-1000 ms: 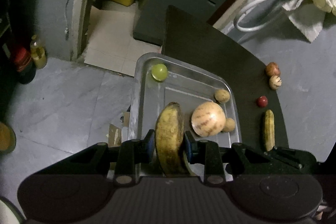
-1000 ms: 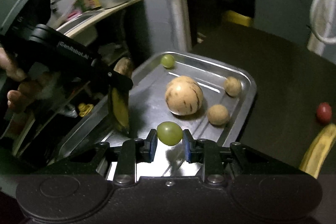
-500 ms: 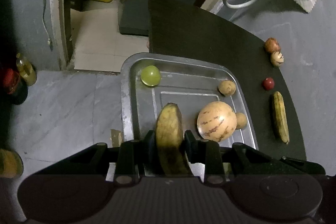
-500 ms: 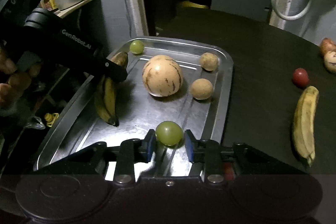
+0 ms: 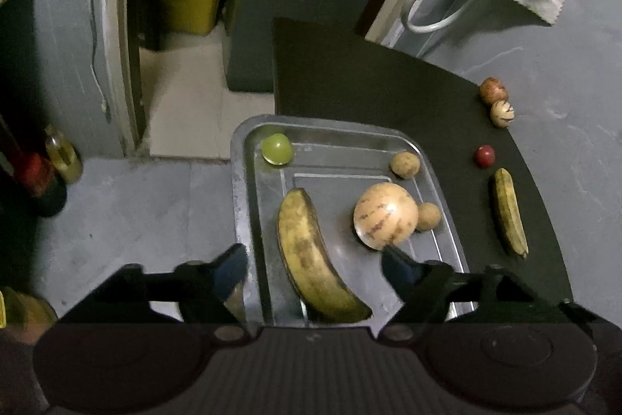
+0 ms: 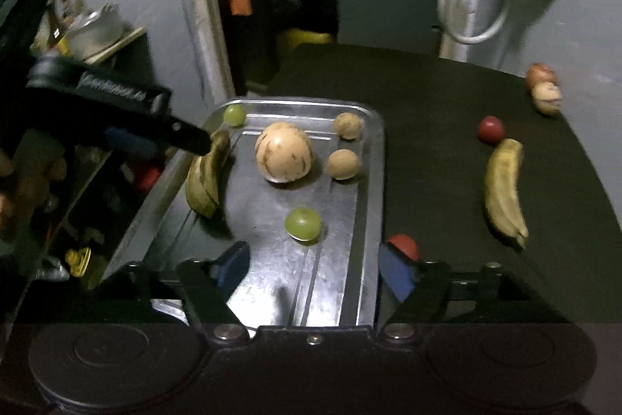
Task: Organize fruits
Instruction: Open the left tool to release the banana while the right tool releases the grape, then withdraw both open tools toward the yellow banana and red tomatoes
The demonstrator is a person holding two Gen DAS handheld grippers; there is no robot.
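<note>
A metal tray (image 5: 241,181) holds a spotted banana (image 5: 311,259), a striped pale melon (image 5: 385,216), two brown round fruits and a green grape (image 5: 276,149). My left gripper (image 5: 315,261) hovers over the tray's near end. Its jaws are opening, and the banana lies free between them. In the right wrist view a second green grape (image 6: 303,224) rests on the tray floor, just ahead of my right gripper (image 6: 313,267). Those jaws are opening too, with nothing pressed between the pads. The left gripper's fingers (image 6: 190,140) show above the banana (image 6: 206,177).
On the dark table (image 6: 447,96), right of the tray, lie another banana (image 6: 503,189), a red fruit (image 6: 490,129), a second red fruit (image 6: 404,246) by my right finger, and two fruits (image 6: 544,86) at the far edge. Bottles (image 5: 64,158) stand on the floor to the left.
Both grippers have gone from shut to wide open. The banana now lies flat in the tray, and the grape sits on the tray floor. The right gripper has drawn back.
</note>
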